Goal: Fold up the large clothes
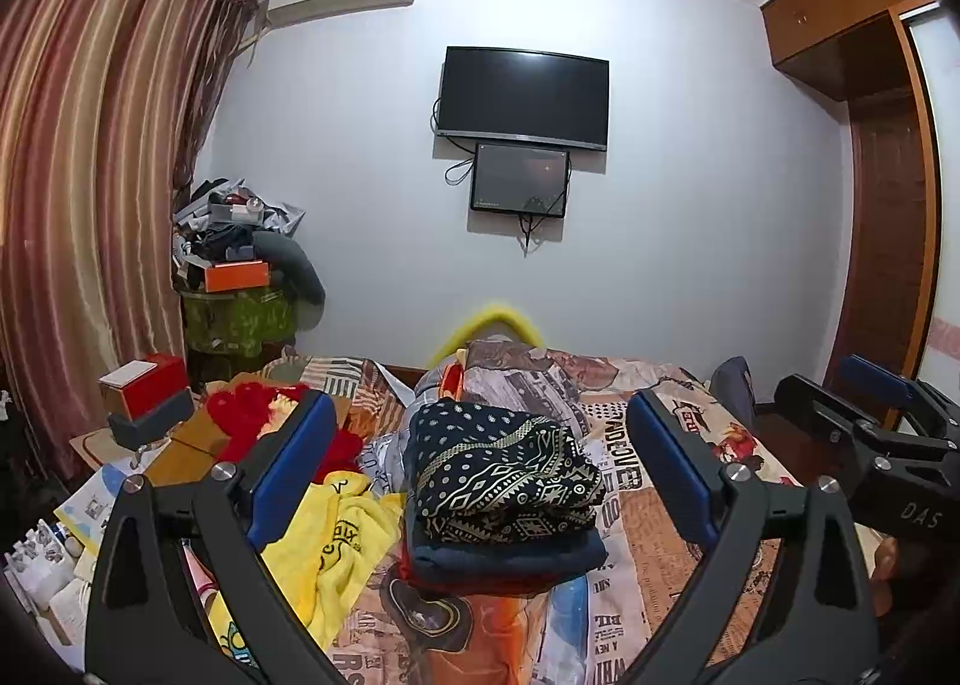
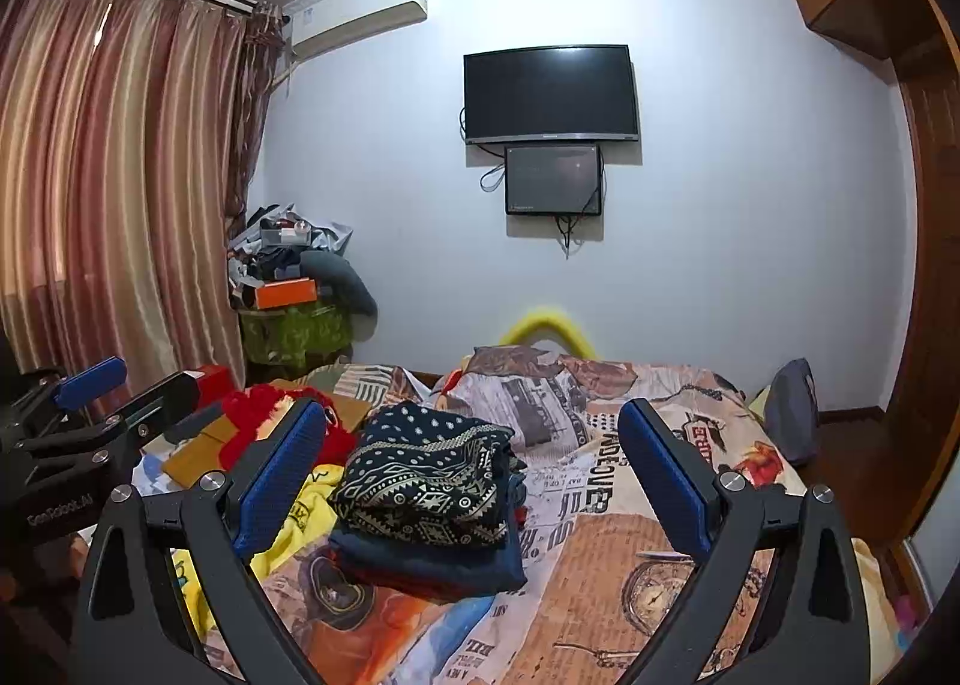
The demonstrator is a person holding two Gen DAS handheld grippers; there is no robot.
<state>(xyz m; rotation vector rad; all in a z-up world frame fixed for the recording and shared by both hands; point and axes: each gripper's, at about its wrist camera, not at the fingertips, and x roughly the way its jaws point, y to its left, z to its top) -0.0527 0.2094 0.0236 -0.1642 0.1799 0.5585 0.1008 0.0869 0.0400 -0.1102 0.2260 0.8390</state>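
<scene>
Right now I read this as the gap between garments: the patterned navy piece [image 1: 504, 481] lies folded on top of a small stack of folded clothes [image 1: 510, 559] in the middle of the bed [image 1: 654, 553], and neither claw touches it. My left claw [image 1: 480, 481] has its blue pads spread wide with nothing between them but the view of the stack beyond; my right claw [image 2: 474, 475] stands just as wide and equally empty, hovering beside the left one, which shows at the left edge of the right wrist view.

Next, I judge, comes fetching another large piece. The loose yellow garment [image 1: 336, 541] lies crumpled just left of the stack, and a red one [image 1: 258, 421] sits behind it, nearer the curtain side. Either would need a pinch on an edge and a lift clear of the pile, then spreading flat.

For room, the right half of the bed is bare quilt, the best place to spread cloth. The left is crowded: a board with a red box [image 1: 144, 385] and papers [image 1: 90, 505] hem in that edge, so dragging fabric there could snag. The stack sits well inside the bed's edges, but a careless sweep could topple it.
</scene>
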